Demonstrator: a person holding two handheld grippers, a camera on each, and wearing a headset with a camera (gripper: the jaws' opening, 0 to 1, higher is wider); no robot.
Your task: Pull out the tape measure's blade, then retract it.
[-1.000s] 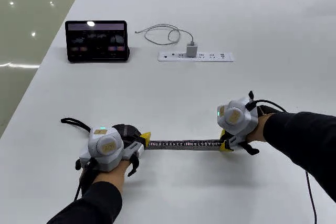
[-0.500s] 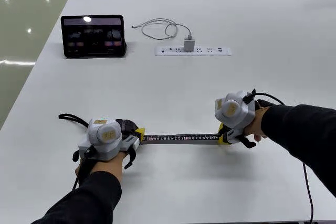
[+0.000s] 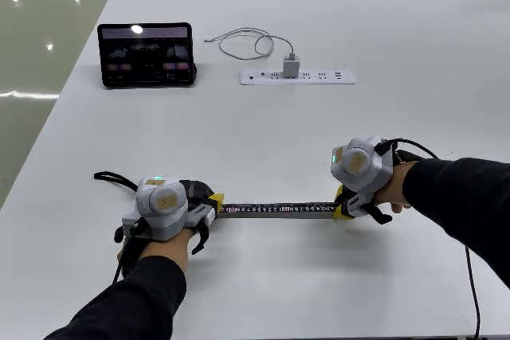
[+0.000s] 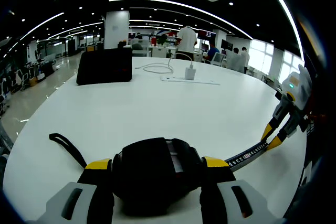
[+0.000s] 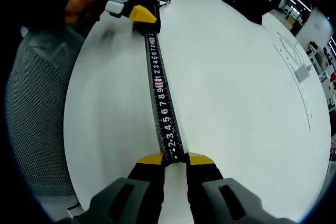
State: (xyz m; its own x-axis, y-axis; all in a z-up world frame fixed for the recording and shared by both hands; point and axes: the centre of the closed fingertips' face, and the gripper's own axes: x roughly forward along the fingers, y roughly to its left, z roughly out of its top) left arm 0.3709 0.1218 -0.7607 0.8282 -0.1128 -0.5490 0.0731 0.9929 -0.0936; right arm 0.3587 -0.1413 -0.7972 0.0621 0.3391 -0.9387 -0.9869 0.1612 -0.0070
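Your left hand-held gripper point(image 3: 211, 208) clamps the round black tape measure case point(image 4: 157, 174) against the white worktop point(image 3: 319, 141) as an anchor. Your right hand-held gripper point(image 5: 176, 160), well apart from the case, pinches the dark numbered blade point(image 5: 160, 87) by its tip, so it lies straight.

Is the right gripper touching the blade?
Touching. The right gripper view shows the right gripper shut on the blade, its yellow tips pinching the blade's end.

The tape measure body point(image 4: 157, 182) is looking black, blade point(image 5: 160, 93) is showing white digits on dark, left hand-held gripper point(image 4: 157, 163) and right hand-held gripper point(image 5: 171, 159) are rocking yellow tips.
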